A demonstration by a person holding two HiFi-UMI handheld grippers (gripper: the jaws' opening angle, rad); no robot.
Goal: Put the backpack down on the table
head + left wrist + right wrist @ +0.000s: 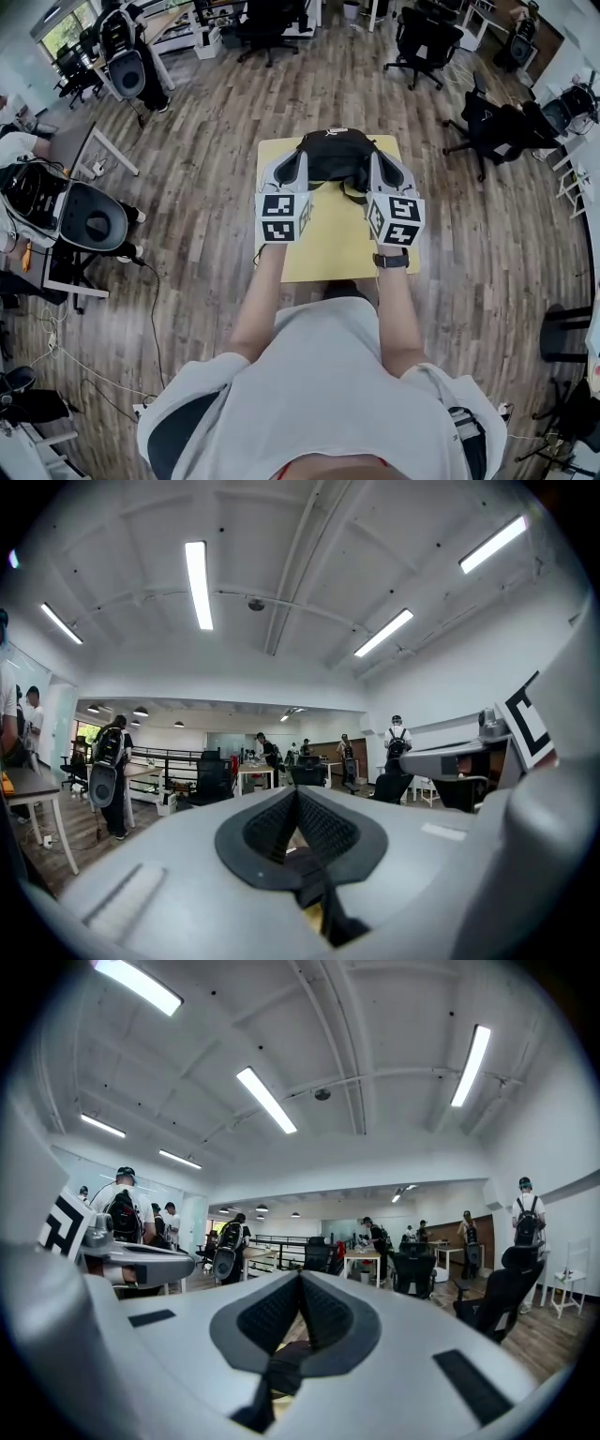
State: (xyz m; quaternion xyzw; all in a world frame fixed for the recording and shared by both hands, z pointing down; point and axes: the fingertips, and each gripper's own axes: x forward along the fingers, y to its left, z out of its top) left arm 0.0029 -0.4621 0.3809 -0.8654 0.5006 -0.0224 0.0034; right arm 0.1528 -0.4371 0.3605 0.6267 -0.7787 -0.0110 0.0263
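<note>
A black backpack (333, 155) sits over the far half of a small yellow table (323, 253) in the head view. I cannot tell if it rests on the tabletop or hangs just above it. My left gripper (301, 159) is at its left side and my right gripper (372, 161) at its right, both pointing away from me. In the left gripper view the ribbed pads (281, 822) are pressed together with a black strap (334, 918) running down out of them. The right gripper view shows the same: pads (322, 1309) together, a black strap (265, 1396) pinched between them.
Wooden floor surrounds the table. A grey shell chair (91, 221) and a desk stand at the left, black office chairs (427, 42) at the back and right (497, 131). A person wearing a backpack (127, 58) stands at the far left. Cables lie on the floor at the lower left.
</note>
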